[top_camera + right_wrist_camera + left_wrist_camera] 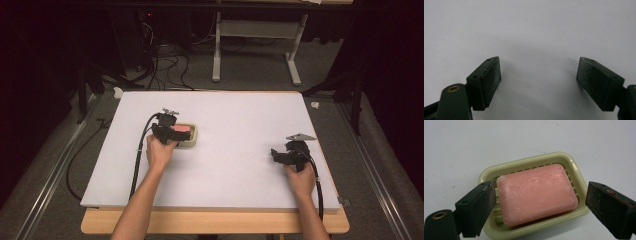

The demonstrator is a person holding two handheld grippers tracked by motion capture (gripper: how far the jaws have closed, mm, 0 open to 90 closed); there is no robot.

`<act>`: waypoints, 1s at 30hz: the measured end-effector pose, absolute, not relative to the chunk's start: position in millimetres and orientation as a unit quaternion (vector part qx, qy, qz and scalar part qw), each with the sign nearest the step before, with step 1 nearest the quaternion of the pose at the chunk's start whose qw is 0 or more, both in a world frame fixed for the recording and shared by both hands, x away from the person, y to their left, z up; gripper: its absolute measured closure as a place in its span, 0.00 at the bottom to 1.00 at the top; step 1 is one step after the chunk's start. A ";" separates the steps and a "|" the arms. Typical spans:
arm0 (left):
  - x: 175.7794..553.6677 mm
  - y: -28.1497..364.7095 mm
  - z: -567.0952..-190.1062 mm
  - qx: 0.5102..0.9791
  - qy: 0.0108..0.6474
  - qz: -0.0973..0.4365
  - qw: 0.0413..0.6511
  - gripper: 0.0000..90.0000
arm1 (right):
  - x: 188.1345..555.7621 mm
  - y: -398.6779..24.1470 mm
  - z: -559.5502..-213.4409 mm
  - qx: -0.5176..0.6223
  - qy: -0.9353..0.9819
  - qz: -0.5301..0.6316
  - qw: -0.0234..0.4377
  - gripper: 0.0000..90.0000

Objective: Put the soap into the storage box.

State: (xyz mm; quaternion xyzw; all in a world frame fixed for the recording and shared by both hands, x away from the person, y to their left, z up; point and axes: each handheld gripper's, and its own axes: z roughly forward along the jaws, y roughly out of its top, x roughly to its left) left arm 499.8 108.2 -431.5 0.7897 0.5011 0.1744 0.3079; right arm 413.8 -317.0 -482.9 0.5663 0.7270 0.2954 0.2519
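Item: pink soap bar (536, 193), lying flat in a pale yellow dish (571, 163) on the white table (240, 125) (left of centre). Left gripper (537, 206) hangs over it, jaws spread wide either side, apparently lined up to grasp the bar. Right gripper (537, 82) rests apart over bare table, jaws spread, holding nothing.

left gripper (537, 205): black, brass eyelet | right gripper (537, 82): black, grey plate
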 end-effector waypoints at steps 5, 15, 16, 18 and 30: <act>497.1 111.7 -430.3 0.789 0.500 0.174 0.313 0.12 | 413.8 -317.0 -482.9 0.566 0.727 0.295 0.251 0.22; 491.0 116.0 -425.6 0.790 0.492 0.177 0.319 0.12 | 413.8 -317.0 -482.9 0.566 0.727 0.295 0.251 0.22; 489.9 116.6 -424.4 0.790 0.491 0.178 0.321 0.12 | 413.8 -317.1 -482.9 0.566 0.727 0.295 0.251 0.22; 487.1 118.5 -421.2 0.790 0.488 0.178 0.325 0.13 | 413.8 -317.0 -482.9 0.566 0.727 0.295 0.252 0.22; 472.2 130.2 -410.4 0.785 0.477 0.184 0.351 0.13 | 413.8 -317.1 -482.9 0.566 0.727 0.295 0.251 0.22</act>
